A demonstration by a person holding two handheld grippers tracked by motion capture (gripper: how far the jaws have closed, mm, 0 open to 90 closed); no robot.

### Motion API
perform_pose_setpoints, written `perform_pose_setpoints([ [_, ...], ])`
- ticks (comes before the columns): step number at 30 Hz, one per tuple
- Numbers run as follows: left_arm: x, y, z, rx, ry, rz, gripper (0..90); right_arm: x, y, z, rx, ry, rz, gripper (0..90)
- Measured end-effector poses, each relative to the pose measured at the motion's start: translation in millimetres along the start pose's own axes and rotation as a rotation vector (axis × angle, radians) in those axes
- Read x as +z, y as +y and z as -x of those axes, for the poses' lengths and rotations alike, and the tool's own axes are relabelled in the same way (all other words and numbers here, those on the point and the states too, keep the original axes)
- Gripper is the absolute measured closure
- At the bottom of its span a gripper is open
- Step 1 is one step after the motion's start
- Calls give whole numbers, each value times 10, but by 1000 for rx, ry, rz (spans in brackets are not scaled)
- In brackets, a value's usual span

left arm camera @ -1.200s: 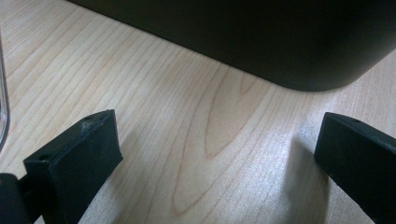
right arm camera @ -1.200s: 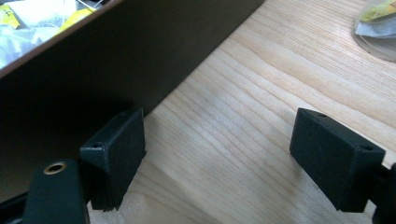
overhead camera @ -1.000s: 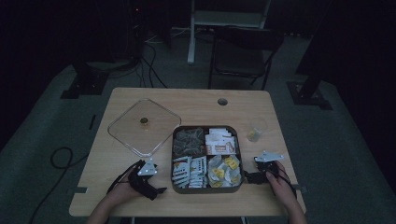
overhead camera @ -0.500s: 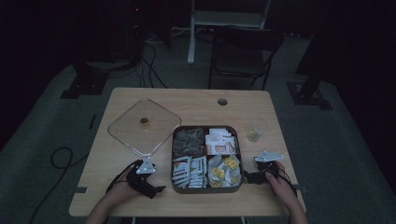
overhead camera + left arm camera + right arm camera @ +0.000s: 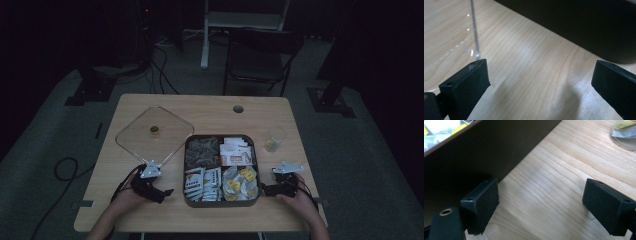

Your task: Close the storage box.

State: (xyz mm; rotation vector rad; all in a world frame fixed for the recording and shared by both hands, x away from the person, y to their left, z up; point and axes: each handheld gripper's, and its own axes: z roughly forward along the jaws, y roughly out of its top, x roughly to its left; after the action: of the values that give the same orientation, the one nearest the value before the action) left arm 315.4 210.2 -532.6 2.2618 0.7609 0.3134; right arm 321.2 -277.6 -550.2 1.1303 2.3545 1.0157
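Four compartments divide the box [image 5: 221,202] that sits on the table [image 5: 200,107] between my two claws. From above I see dark packets at its back left, white and orange ones back right, white sachets front left and yellow ones front right. My left claw [image 5: 159,192] rests on the wood just left of the box, my right claw [image 5: 265,190] just right of it, each in one of my hands at the table's near edge.

Along my left claw [image 5: 537,82] the jaws stand wide apart with bare wood between them, gripping nothing. The box [image 5: 584,22] is a dark wall crossing the top right there, clear of both jaws. That view also brings out the thin clear edge of the lid [image 5: 475,37], which ends just at the tip of one jaw; from above, the lid [image 5: 145,147] lies flat at the box's back left, its near corner close to this claw, with a small brass knob [image 5: 154,129] at its middle.

Along my right claw [image 5: 541,202] the jaws are likewise wide open and empty. One jaw sits right beside the box's [image 5: 474,157] dark side; I cannot tell whether it touches. Over the rim a few yellow and white packets [image 5: 439,130] peep. Top right is a clear cup [image 5: 625,133] holding something yellow; from above the cup [image 5: 272,142] stands right of the box.
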Motion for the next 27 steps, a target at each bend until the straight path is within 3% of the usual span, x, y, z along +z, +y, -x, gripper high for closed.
perform_pose_setpoints([
  [12,-19,77,-191,-63,74,32,19,-1,0,-1,2,0,-1,131],
  [27,24,167,-447,-130,139,45,20,-1,0,0,0,0,-1,131],
])
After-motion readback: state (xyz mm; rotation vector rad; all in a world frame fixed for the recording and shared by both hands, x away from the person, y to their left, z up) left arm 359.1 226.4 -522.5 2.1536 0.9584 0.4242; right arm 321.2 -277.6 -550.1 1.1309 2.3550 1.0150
